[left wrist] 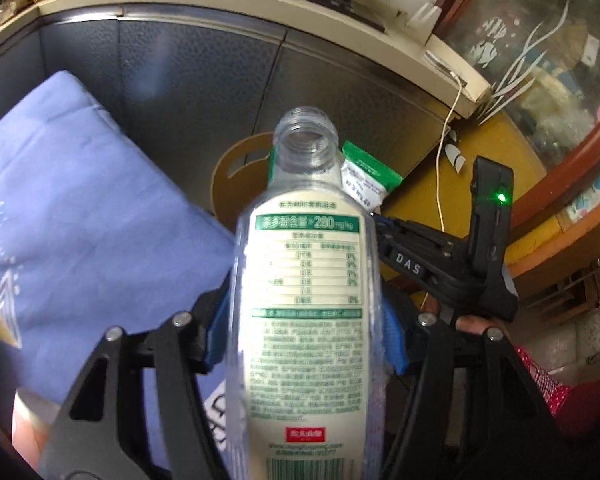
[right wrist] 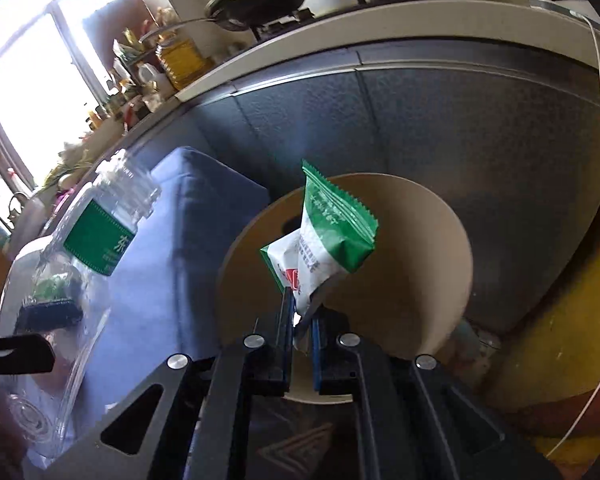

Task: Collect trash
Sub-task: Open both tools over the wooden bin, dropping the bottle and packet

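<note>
Clamped between the blue pads of the left gripper point(left wrist: 304, 332), a clear plastic bottle point(left wrist: 304, 280) runs lengthwise along the fingers, its open, capless threaded mouth pointing away past the fingertips. Only the left wrist view shows its white back label; the right wrist view shows the green front band on the bottle point(right wrist: 100, 236). Right gripper point(right wrist: 302, 320) has its fingers pinched nearly together on a crinkled green-and-white wrapper point(right wrist: 324, 236), standing up beyond the fingertips before a round tan cardboard bin point(right wrist: 420, 272) with a cut-out handle
</note>
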`<state>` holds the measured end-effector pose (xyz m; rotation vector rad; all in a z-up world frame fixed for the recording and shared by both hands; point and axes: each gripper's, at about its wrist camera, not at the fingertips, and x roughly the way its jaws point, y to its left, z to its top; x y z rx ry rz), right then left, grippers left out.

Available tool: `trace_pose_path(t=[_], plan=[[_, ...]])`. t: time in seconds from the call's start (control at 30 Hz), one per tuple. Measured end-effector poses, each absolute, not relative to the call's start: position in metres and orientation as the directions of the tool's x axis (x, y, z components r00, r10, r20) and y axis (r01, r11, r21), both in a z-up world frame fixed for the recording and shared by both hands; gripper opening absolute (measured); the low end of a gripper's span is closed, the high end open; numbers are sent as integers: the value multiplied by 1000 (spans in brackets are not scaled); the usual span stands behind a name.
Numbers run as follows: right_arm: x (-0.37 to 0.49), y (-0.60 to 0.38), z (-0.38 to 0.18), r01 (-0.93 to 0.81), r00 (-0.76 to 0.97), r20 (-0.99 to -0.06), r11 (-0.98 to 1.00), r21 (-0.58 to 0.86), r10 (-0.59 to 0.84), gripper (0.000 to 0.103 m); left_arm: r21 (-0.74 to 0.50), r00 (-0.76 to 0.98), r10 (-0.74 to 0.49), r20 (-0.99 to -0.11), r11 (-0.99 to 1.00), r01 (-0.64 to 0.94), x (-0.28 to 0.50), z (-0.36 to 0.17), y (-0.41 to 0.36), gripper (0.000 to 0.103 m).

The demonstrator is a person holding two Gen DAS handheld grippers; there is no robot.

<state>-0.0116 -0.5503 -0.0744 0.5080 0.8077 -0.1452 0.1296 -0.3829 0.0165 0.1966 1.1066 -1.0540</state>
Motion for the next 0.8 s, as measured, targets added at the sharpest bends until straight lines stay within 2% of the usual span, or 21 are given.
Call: trace_pose_path(t=[0.1,0.23,0.27,0.33,0.37,0.4,0.43,0.6,0.8], plan=[[-7,-555,-88,316,669,-741,876,364,67,7,-409,-57,-559,-827,530,743,148,-7,-423,60],[-1,-554,-99,306,669,-735,860,408,110,13,-390,-97,-473,-876,574,720,162,-37,-455,63],[-3,-557,-102,310,672,-730,849,429,124,18,-401,-108,-474,-874,577,711,165,-40,-458,67],[-2,-558,-102,321,682,-718,825,466,140,34,-407,-104,-478,-872,592,696,171,-42,-460,69],[-5,-559,-102,324,691,-709,816,478,141,50,-406,-95,-482,-871,597,692,174,-41,-459,70],[-8,-559,-99,325,705,-696,811,487,135,61,-410,-89,-491,-866,599,687,176,-39,-458,72],[-9,-557,-95,331,712,-692,812,482,121,64,-418,-84,-502,-861,603,680,178,-37,-456,76],[-19,-551,-68,346,752,-658,825,447,42,67,-475,-66,-578,-813,594,650,187,-21,-431,78],[-40,-503,-29,288,831,-555,877,385,-29,67,-501,54,-722,-689,529,685,177,51,-349,78]])
